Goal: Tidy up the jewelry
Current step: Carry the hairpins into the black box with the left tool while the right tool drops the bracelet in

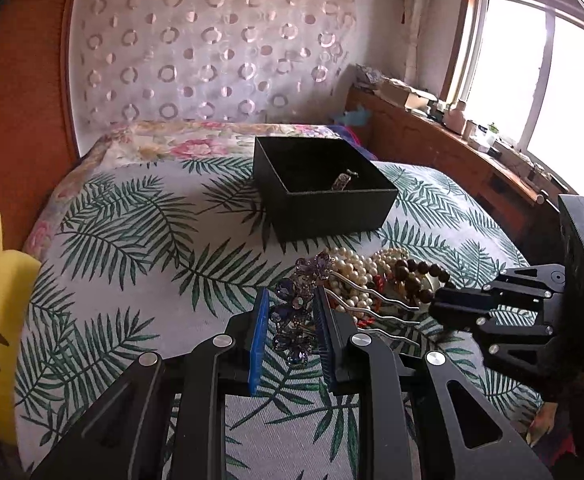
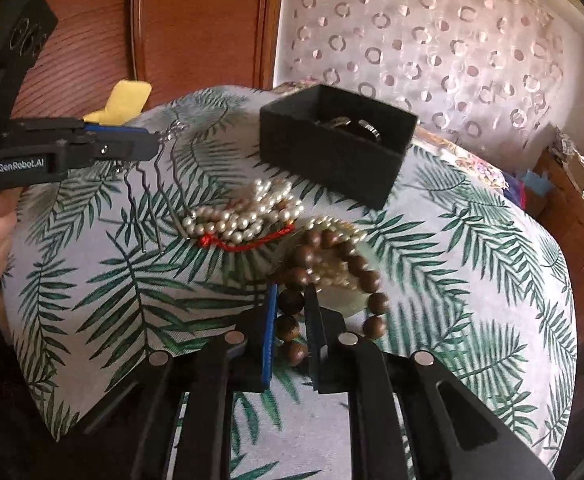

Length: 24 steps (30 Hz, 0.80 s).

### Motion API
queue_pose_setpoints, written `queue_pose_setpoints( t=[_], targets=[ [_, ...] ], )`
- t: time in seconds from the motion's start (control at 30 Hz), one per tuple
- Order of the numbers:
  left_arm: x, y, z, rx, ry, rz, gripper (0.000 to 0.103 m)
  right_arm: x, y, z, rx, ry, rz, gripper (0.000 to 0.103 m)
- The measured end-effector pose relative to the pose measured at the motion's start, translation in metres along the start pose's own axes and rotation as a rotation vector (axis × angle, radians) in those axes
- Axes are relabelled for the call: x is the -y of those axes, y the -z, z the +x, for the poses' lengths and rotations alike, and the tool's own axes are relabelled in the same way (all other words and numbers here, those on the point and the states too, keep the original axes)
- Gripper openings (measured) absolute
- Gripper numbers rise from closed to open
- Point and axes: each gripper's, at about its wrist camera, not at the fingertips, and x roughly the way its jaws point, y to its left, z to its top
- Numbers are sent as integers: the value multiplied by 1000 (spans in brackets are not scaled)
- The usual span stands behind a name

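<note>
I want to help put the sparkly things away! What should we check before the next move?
1. Left gripper jaws grip the purple flower hair comb: ok.
2. Comb's silver prongs hang free of the pearl necklace: cannot tell, they hang close beside it.
3. Right gripper jaws shut on the brown bead bracelet: ok.
4. Bracelet free of the pearls under it: cannot tell.
5. Black box open, with room inside: ok.
6. Way to the box across the leaf-print cover is clear: ok.
</note>
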Motion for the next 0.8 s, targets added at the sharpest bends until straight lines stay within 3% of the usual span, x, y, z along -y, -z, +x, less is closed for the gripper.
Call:
queue_pose_setpoints(
  t=[0.23,0.8],
  targets=[
    [2,-12,-2,24,-4,12,21,33,-17,-35,94,-14,61,15],
    [5,-55,23,53,-2,31,21,62,-95,-64,253,-20,-9,15]
  ],
)
